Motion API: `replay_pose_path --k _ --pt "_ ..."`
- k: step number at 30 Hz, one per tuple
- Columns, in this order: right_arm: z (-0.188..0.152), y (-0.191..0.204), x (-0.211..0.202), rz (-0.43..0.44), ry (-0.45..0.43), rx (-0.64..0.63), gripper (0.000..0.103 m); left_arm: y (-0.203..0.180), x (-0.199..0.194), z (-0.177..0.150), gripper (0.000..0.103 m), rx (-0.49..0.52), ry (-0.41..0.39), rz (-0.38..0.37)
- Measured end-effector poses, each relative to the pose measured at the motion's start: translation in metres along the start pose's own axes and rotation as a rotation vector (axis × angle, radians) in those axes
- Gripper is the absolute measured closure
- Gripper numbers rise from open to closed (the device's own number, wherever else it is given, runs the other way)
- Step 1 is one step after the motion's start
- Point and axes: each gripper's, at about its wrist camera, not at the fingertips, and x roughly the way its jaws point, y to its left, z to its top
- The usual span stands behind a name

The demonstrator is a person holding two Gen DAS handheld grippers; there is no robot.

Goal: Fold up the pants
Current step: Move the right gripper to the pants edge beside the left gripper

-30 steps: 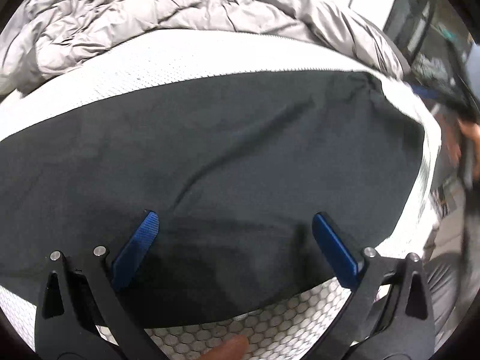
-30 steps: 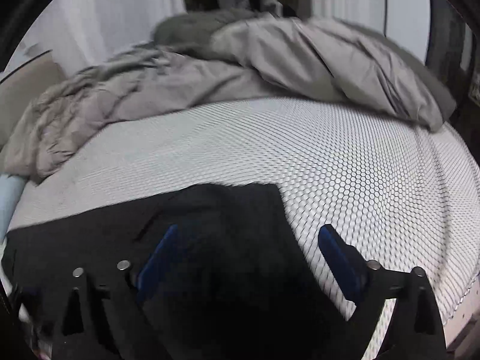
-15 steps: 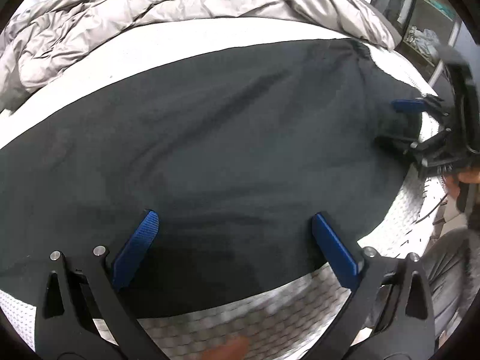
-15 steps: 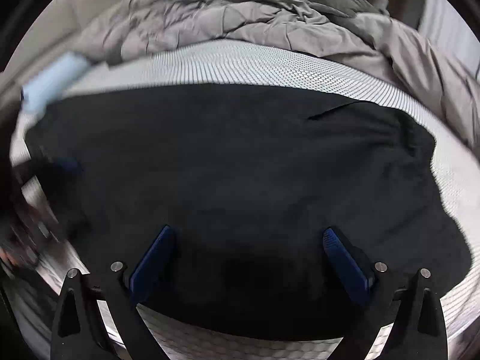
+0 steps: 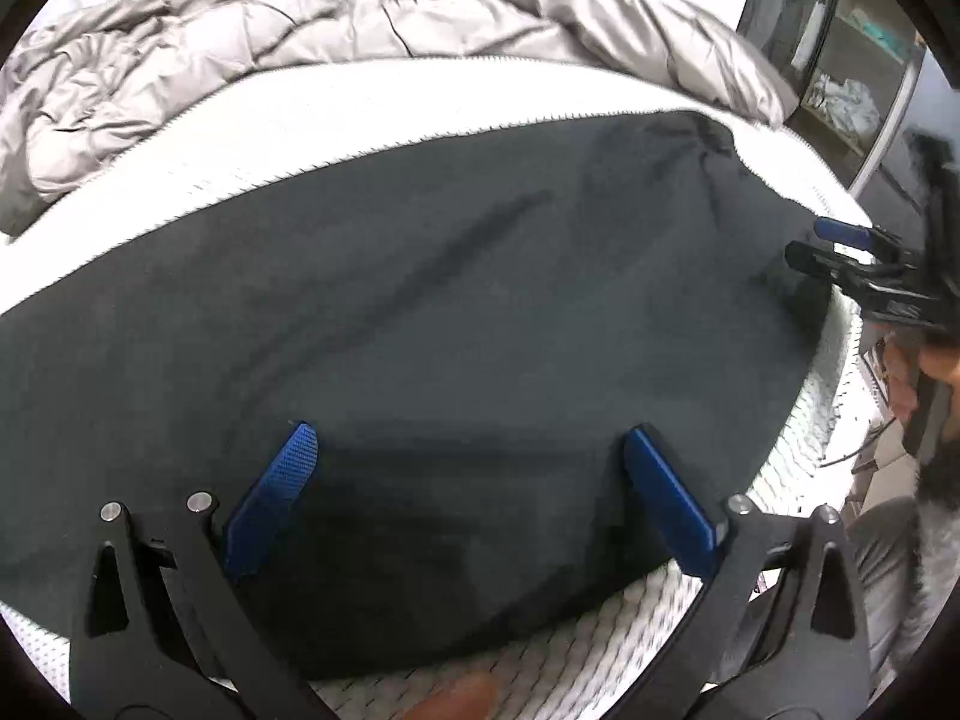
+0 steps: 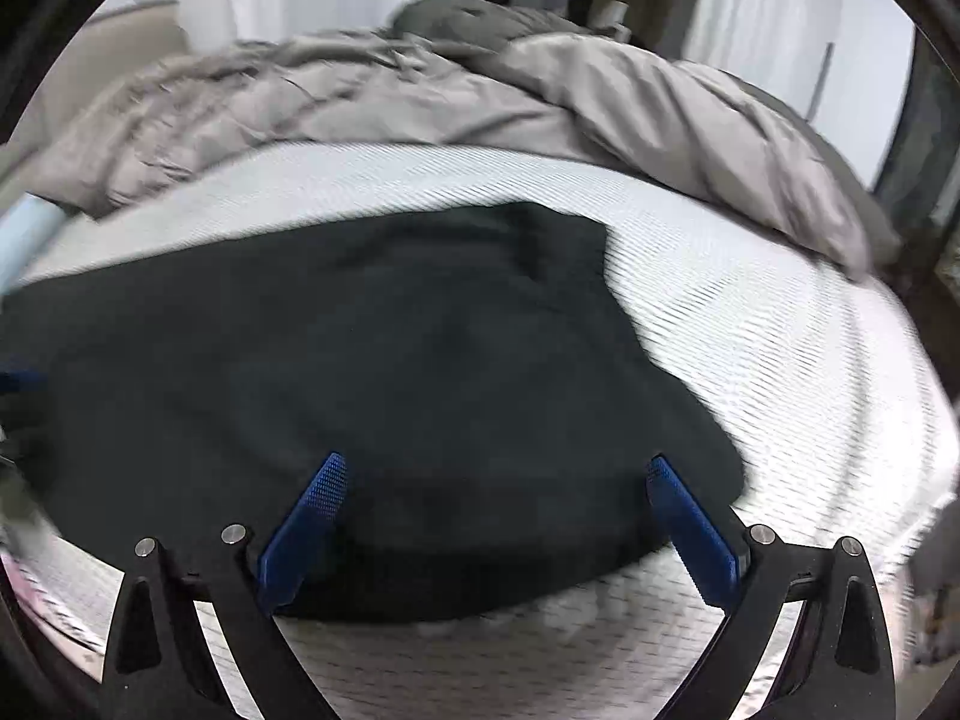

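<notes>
Nearest the left wrist camera, the left gripper (image 5: 465,480) hangs low over the near edge of the mattress (image 5: 372,96), its two blue-padded fingers (image 5: 273,501) spread wide with nothing between them. They point forward over the near hem of the pants (image 5: 456,312); whether the tips touch the cloth cannot be told. A blurred fingertip shows at the very bottom of this view.

The right gripper (image 6: 495,507) is posed the same way in its own camera: jaws released and far apart, fingers aimed forward over the near edge of the dark fabric, empty. That view is smeared by motion blur.

The pants lie spread flat across the near part of the white, honeycomb-textured mattress, running lengthwise along its near edge, with a shallow diagonal crease through the middle and some bunching at the far right corner of the garment. In the left camera, the right gripper (image 5: 840,249) appears at the right end of the pants, by the mattress's right edge, with the person's hand (image 5: 939,360) behind it.

Beyond the pants is a strip of bare mattress, and past that a crumpled grey duvet (image 6: 420,96) heaped along the far edge.
</notes>
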Motion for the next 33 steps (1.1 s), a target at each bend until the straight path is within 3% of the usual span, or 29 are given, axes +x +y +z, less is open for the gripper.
replay_pose_path --k 4,8,14,18,21,23,26,30,32,33 --pt "0.004 0.036 0.014 0.135 0.051 -0.059 0.001 -0.003 0.015 0.006 0.0 0.012 0.032 0.012" --pt "-0.007 0.031 0.032 -0.003 0.089 -0.168 0.002 0.018 0.012 0.001 0.0 -0.019 0.034 0.042" --pt "-0.013 -0.043 0.02 -0.143 0.077 0.029 0.002 0.059 -0.005 -0.01 0.001 -0.115 0.009 0.078" --pt "0.0 -0.054 0.012 -0.139 0.032 0.155 0.002 0.054 -0.014 0.011 0.001 -0.156 -0.052 0.008" --pt "0.013 -0.032 0.004 -0.059 -0.031 0.175 0.002 0.032 -0.002 0.031 0.001 -0.119 -0.056 -0.029" --pt "0.024 -0.005 0.009 0.06 -0.035 0.152 0.002 0.015 0.015 0.038 0.001 -0.076 -0.023 -0.024" --pt "0.03 0.036 0.024 0.153 0.007 0.056 0.002 -0.001 0.043 0.037 0.0 -0.032 0.052 0.041" --pt "0.03 0.056 0.059 0.096 0.099 -0.068 0.002 -0.002 0.046 0.035 0.0 -0.008 0.047 0.042" --pt "0.028 0.048 0.063 -0.057 0.079 -0.159 0.005 0.005 0.044 0.032 0.0 -0.013 0.036 0.033" --pt "0.026 0.039 0.06 -0.053 0.054 -0.189 0.006 0.009 0.043 0.029 0.0 -0.019 0.029 0.026"
